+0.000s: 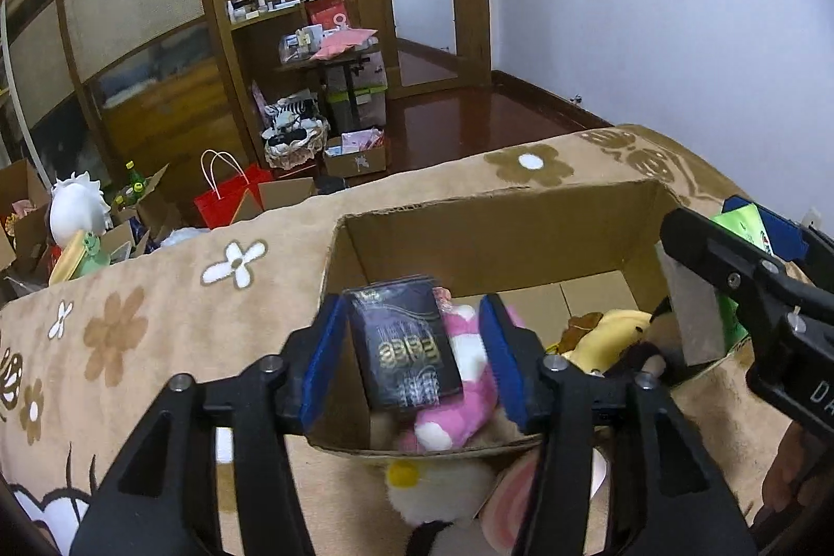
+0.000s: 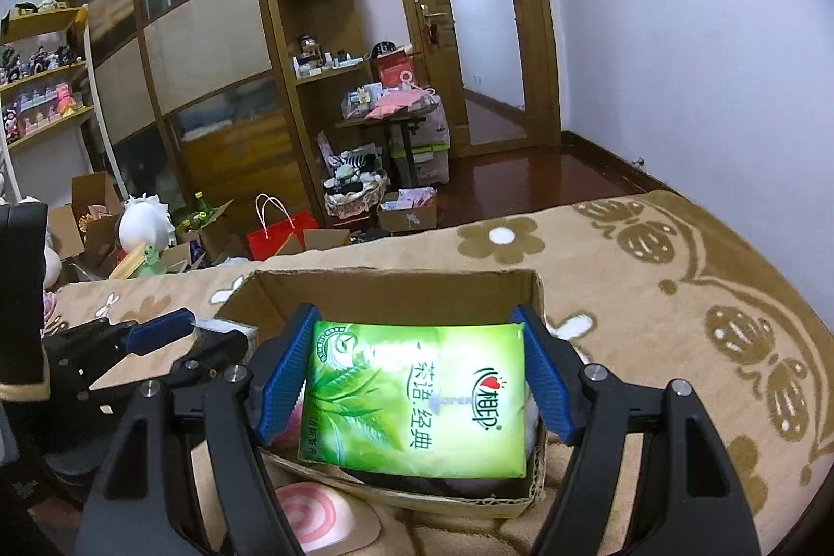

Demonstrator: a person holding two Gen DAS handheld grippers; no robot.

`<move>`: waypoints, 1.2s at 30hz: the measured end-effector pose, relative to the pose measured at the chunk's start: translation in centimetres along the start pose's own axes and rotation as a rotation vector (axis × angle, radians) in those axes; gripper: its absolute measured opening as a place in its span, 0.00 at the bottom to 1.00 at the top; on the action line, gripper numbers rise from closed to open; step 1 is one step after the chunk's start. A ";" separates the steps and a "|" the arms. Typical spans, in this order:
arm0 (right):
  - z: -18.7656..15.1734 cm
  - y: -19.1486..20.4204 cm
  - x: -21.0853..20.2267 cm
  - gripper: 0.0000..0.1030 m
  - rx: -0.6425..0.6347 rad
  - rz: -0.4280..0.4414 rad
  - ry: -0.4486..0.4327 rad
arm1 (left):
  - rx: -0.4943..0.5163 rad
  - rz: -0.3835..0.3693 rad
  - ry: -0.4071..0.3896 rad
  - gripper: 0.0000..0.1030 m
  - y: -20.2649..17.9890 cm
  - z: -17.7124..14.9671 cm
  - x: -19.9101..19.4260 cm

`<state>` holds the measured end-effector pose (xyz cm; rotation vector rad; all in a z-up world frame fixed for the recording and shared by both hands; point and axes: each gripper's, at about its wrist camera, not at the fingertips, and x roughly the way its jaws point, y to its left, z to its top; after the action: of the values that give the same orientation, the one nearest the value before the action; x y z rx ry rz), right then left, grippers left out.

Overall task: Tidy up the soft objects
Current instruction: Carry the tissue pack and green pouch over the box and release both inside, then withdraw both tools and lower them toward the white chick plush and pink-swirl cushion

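A cardboard box (image 1: 500, 238) sits open on a tan blanket with a flower pattern (image 1: 156, 295), and both tools reach over its near rim. Between the jaws of the left gripper (image 1: 417, 358) a dark packet with gold lettering (image 1: 404, 347) stands tilted; its left edge lies against the left blue pad (image 1: 323, 358), while a gap shows between its right edge and the right pad, so the jaws stand partly open and no firm grip on it can be confirmed. Just behind and right of that packet, inside the box, lies a pink and white plush toy (image 1: 464, 394), and further right a yellow plush toy (image 1: 615, 332) with something brown beside it. Below the left jaws, outside the box rim, a white plush with a yellow spot (image 1: 438, 488) rests on the blanket. The right gripper (image 2: 417, 379) has its jaws spread wide and closed on a green tissue pack (image 2: 417, 394), both blue pads pressing its two short sides; the pack hangs over the box, tilted toward the camera. In the right wrist view a pink and white spiral cushion (image 2: 307, 519) lies on the blanket below the left jaw, outside the box. Beyond the bed, on the floor, stand a red paper bag (image 2: 281, 233), open cartons, a wooden wardrobe (image 2: 208, 50) with shelves, and a wooden door (image 2: 469, 14).
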<state>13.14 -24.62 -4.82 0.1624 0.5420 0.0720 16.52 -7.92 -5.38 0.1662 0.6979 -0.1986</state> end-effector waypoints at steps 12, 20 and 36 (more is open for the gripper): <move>0.2 -0.6 -0.4 0.97 0.033 -0.045 0.008 | -0.014 0.020 0.010 0.90 0.9 0.1 -0.9; 0.6 -0.1 -2.5 1.00 0.025 -0.070 -0.002 | -0.038 0.034 -0.012 0.98 2.2 0.9 -3.3; -1.6 2.4 -7.6 1.00 -0.004 -0.068 -0.005 | -0.100 -0.005 0.061 0.98 5.1 -1.3 -7.3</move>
<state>5.75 -22.92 -1.94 0.1398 0.5419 0.0068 11.44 -1.81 -1.15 0.0749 0.7673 -0.1636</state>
